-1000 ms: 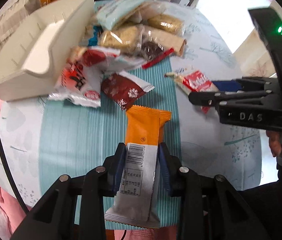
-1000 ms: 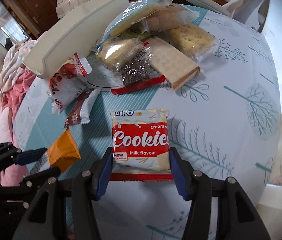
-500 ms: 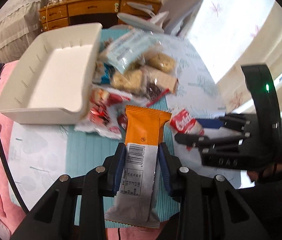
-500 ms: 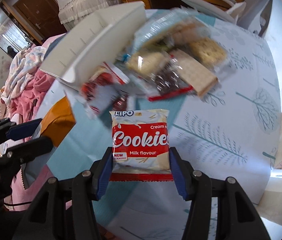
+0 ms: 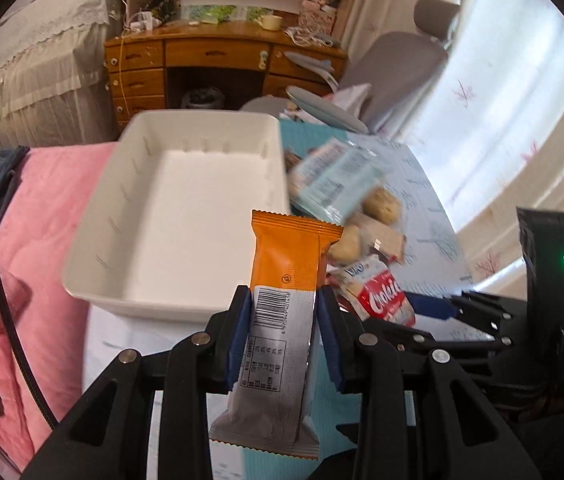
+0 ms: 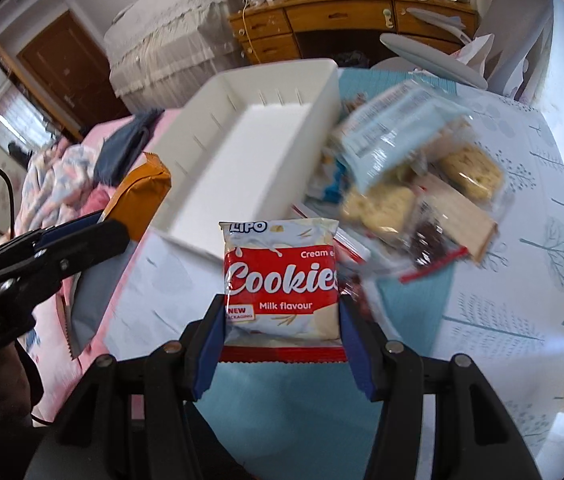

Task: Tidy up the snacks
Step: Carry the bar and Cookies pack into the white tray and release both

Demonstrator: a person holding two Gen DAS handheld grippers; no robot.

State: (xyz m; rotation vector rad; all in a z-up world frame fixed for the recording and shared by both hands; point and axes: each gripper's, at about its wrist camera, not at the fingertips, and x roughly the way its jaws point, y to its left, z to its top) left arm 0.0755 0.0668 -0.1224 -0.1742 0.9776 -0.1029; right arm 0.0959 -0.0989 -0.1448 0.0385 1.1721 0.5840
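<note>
My left gripper is shut on an orange and silver snack bar, held in the air near the front edge of an empty white bin. My right gripper is shut on a red and white Lipo Cookies pack, lifted above the table near the bin's front right corner. The cookie pack and right gripper also show at the right of the left wrist view. The orange bar and left gripper show at the left of the right wrist view.
A blurred pile of wrapped snacks lies right of the bin on the teal and white tablecloth. A pink blanket lies left of the table. A wooden desk and grey chair stand behind.
Both grippers have risen from the table with their snacks and tilted up toward the bin, so the bin's inside now shows. Both stay shut on their packs.
</note>
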